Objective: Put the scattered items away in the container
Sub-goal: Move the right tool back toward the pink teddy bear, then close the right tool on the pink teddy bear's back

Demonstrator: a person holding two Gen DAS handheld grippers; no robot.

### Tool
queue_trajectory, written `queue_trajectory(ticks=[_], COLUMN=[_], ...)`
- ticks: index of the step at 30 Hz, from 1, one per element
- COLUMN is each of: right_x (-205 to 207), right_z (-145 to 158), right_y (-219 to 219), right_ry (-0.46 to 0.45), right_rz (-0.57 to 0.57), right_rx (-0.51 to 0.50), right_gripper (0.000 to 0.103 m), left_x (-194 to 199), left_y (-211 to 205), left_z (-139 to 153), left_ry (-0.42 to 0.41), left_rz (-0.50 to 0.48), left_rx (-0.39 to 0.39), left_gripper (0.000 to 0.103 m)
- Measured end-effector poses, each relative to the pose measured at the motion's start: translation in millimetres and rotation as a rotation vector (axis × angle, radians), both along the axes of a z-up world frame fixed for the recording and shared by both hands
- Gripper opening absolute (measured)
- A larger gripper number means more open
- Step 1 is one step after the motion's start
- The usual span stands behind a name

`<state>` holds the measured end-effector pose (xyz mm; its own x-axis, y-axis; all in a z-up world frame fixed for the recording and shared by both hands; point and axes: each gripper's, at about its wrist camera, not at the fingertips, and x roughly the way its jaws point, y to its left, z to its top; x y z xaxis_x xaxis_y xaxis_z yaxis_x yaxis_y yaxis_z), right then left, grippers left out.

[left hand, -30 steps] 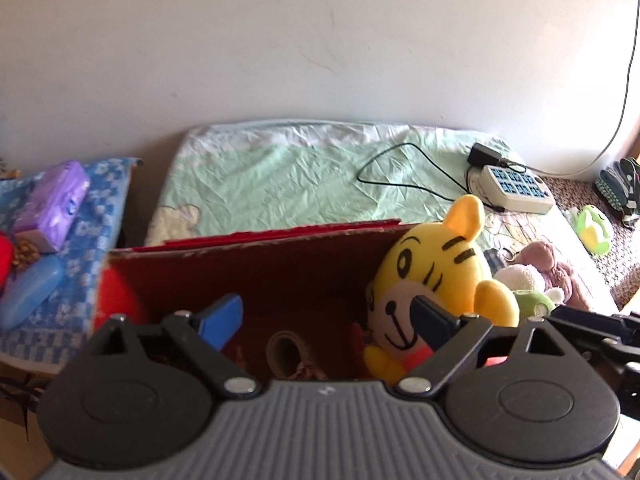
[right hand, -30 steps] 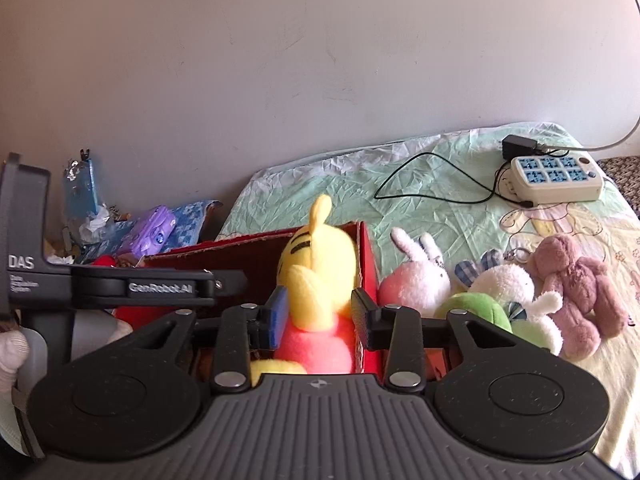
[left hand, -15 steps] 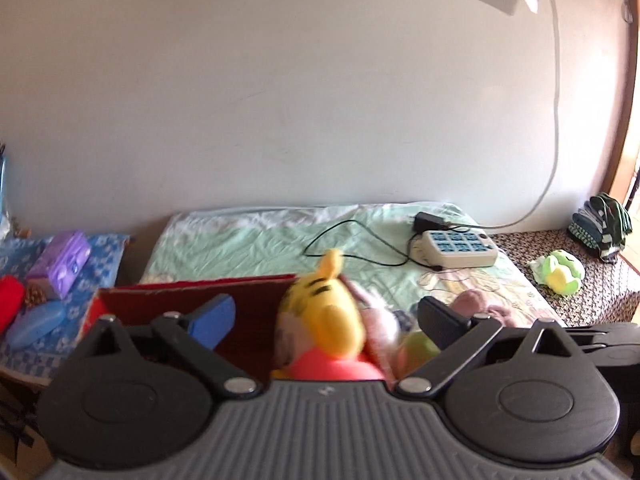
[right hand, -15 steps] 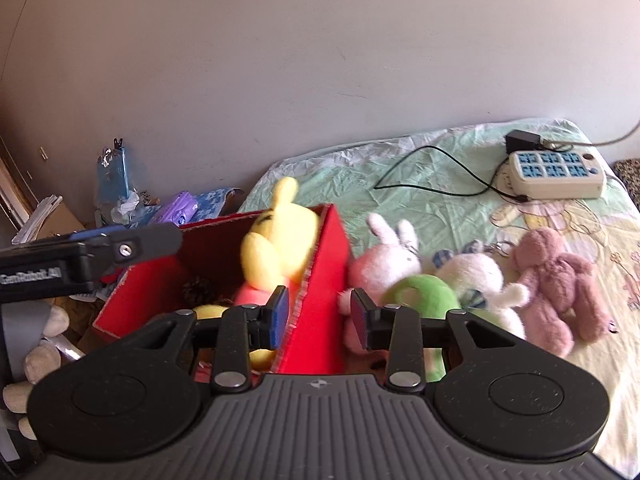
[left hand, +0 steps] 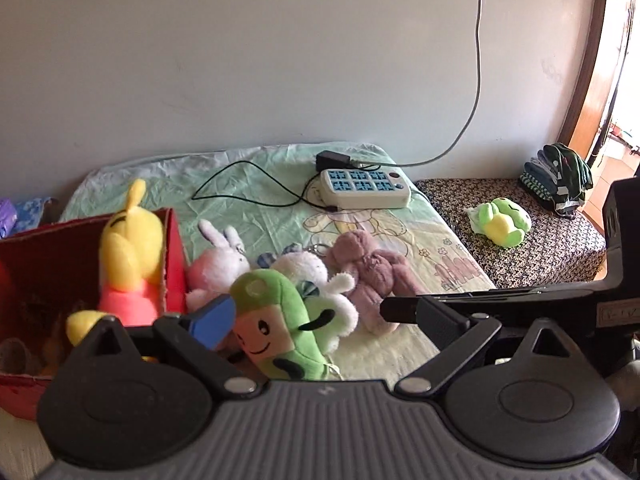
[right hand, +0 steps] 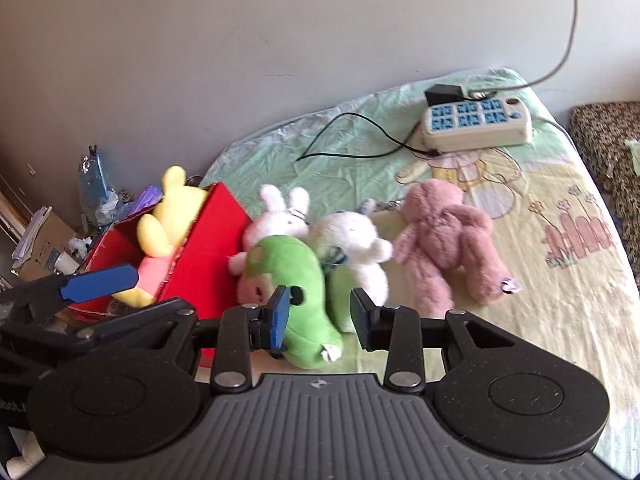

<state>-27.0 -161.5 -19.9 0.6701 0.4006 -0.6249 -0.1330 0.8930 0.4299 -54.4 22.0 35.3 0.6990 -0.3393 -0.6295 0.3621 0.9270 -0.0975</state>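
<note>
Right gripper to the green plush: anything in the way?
Nothing visible blocks it. The right gripper is open, and the green plush lies just ahead, nearest of the pile. The pink rabbit and white plush lean against its far side, and the red box stands to its left.

The bed (right hand: 580,320) carries plush toys (right hand: 444,236), red box (right hand: 208,256), power strip (right hand: 476,124).
</note>
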Motion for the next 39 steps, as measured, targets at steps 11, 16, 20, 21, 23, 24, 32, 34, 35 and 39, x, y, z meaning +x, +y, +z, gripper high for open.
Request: queue_trajectory(ticks=[11, 16, 20, 21, 23, 24, 32, 34, 35, 39], right_x=[14.6, 27.0, 46.3, 52.9, 67.3, 75.2, 129.3, 141.3, 147.0, 168.2], right_z=[-15.7, -23.9, -30.1, -31.6, -35.9, -39.2, -59.8, -64.8, -67.8, -79.1], right_y=[-45.1, -63.7, -86.1, -91.9, -99.8, -102.2, -113.3, -114.8, -114.7, -109.8], right_ry=[0.044, 0.067, 0.09, 0.098, 0.118, 0.134, 0.223, 0.247, 0.257, 0.279], right_rz=[-0.027, -0.047, -0.074, -0.076, -0.065, -0.054, 0.058, 0.082, 0.091, 0.119], right_rx=[0.0, -0.009, 0.0, 0.01, 0.02, 0.021, 0.046, 0.075, 0.082, 0.083], right_gripper=[0.038, 0.039, 0.039, 0.04, 0.044, 0.046, 0.05, 0.052, 0.053, 0.054], left_x=[15.1, 25.3, 46.6, 53.3, 61.9, 63.7, 91.9, 99.4, 103.1, 119.1], left_y=[-43.0, -70.0, -86.6, -90.4, -100.1, -106.3, -126.1, -127.3, -127.7, -125.6], left_z=[-29.6, -38.1, -50.5, -55.5, -66.7, -72.5, -101.2, -101.9, -103.3, -110.6], left_ry=[0.107, 0.135, 0.123, 0.135, 0.154, 0.159, 0.2, 0.201, 0.202, 0.221], left_rz=[-0.026, -0.087, -0.125, -0.132, -0.159, -0.174, -0.189, -0.18, -0.175, -0.141], left_rx=[-0.003, -0.01, 0.016, 0.016, 0.026, 0.041, 0.077, 0.077, 0.079, 0.083], left_gripper=[0.089, 0.087, 0.085, 0.084, 0.08, 0.08, 0.08, 0.082, 0.082, 0.082])
